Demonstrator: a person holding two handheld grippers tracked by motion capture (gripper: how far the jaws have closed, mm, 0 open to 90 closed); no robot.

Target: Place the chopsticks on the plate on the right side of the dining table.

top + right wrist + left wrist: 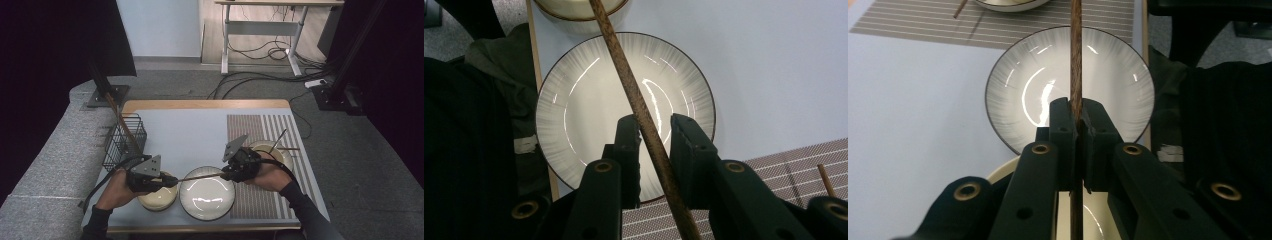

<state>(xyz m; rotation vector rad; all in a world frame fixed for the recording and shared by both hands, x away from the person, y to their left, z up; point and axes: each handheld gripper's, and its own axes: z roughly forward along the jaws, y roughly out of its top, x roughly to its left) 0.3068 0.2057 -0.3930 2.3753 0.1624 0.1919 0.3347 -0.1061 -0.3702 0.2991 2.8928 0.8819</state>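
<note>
A long brown stick (200, 176) hangs level over a white ribbed plate (207, 200) near the table's front edge. My left gripper (172, 180) is shut on one end of it, above a cream bowl (157, 197). In the left gripper view the stick (1076, 50) runs straight out from between the pressed jaws of the left gripper (1077, 112), across the plate (1018, 100). My right gripper (225, 174) is at the stick's other end. In the right gripper view the stick (624, 65) passes between the jaws of the right gripper (655, 125), with a gap on its right side.
A black wire basket (124, 140) with a stick in it stands at the table's left edge. A second bowl (272, 150) holding thin sticks sits on the striped placemat (260, 130) at the right. A person's sleeves reach in from the front.
</note>
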